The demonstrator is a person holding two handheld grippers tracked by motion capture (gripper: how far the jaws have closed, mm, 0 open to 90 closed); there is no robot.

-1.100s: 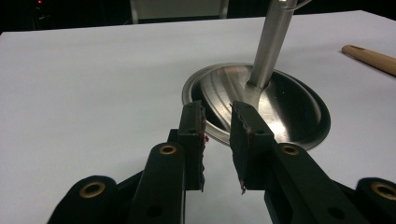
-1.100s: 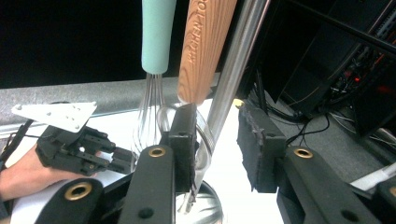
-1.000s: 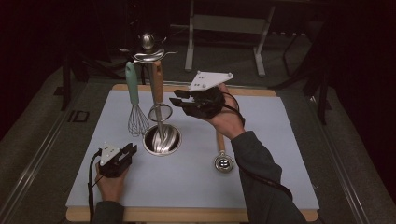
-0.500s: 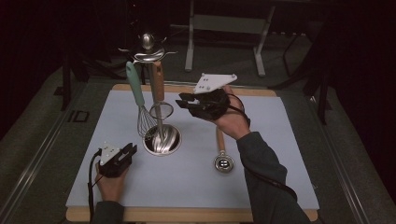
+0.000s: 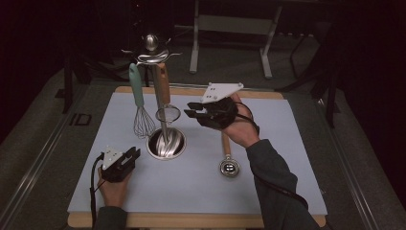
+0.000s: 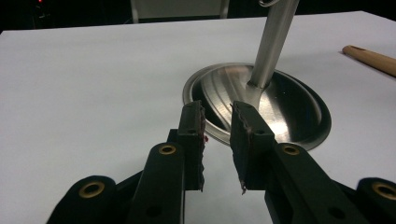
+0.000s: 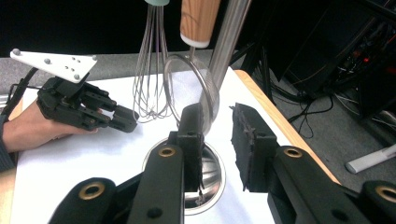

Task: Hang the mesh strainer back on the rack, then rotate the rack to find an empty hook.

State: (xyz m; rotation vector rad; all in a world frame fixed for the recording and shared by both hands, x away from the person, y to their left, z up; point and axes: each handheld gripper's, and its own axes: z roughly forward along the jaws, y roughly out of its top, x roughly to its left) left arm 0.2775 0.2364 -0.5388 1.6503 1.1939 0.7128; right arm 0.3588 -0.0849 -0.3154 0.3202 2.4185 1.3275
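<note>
Steel-mesh strainer (image 5: 168, 114) with a wooden handle, hanging off the top of the utensil stand (image 5: 165, 146), just ahead of the right gripper (image 5: 189, 109) tips. Close, but apparently not touching.

Right gripper raised off the mat (image 5: 287, 143), pointed level at the stand. Jaws apart at a middling gap, nothing between the pads. In the right gripper view, strainer rim (image 7: 187, 79) just beyond the tip of one jaw, stand pole right behind it, whisk (image 7: 149, 88) hanging one place over to the side.

Left gripper (image 5: 135, 154) resting low on the mat, tips just short of the stand's round steel base (image 6: 289, 107). Jaws parted, empty. Looks parked, perhaps ready to steady the base.

Scoop (image 5: 229, 166) with a wooden handle flat on the mat, below and behind the right gripper, well clear of both tools.

Step in hand, by judgement: reach toward the hanging strainer, grip not yet made.

Next move calls for: slight advance and a small aim correction so the rim or handle sits between the pads rather than off one jaw; then close, then lift up and off the hook. Risk: nudging the pole or swinging the whisk beside it.
</note>
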